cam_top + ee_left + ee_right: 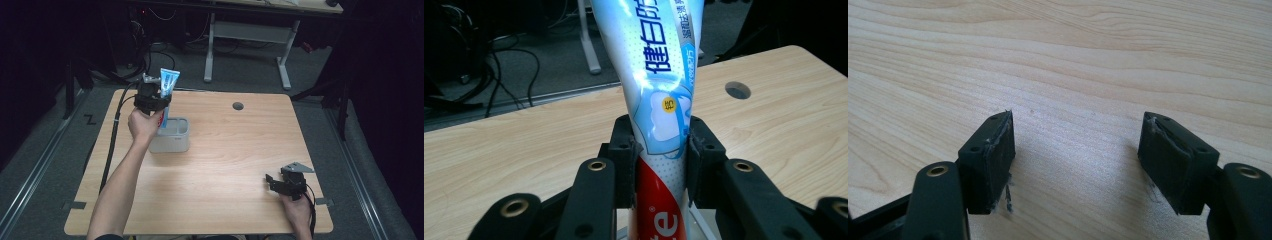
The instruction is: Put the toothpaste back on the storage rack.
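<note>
We are looking down at a wooden counter (225,160) with a small grey cup (172,136) standing on it, and we are using that cup as our marker for every place

The left tongs (159,100) are hanging just above the cup, a little toward its far side. They are pinching a toothpaste tube (167,90) between their black pads. In the left gripper view we are seeing the left tongs (659,165) squeezing the toothpaste tube (659,100) from both sides, right where the blue and white part is meeting the red part. The tube is standing nearly upright, leaning a little. Its flat wide end is pointing up, high over the cup, and its red lower end is pointing down into the top of the cup. We cannot tell if the bottom of the tube is touching the inside of the cup

The right tongs (272,181) are sitting well apart from the cup, near the front corner of the counter on the right side. In the right gripper view we are seeing the right tongs (1078,150) standing wide apart with bare counter (1058,60) between them

A small round hole (238,106) is sitting in the counter past the cup, off to its right
</note>
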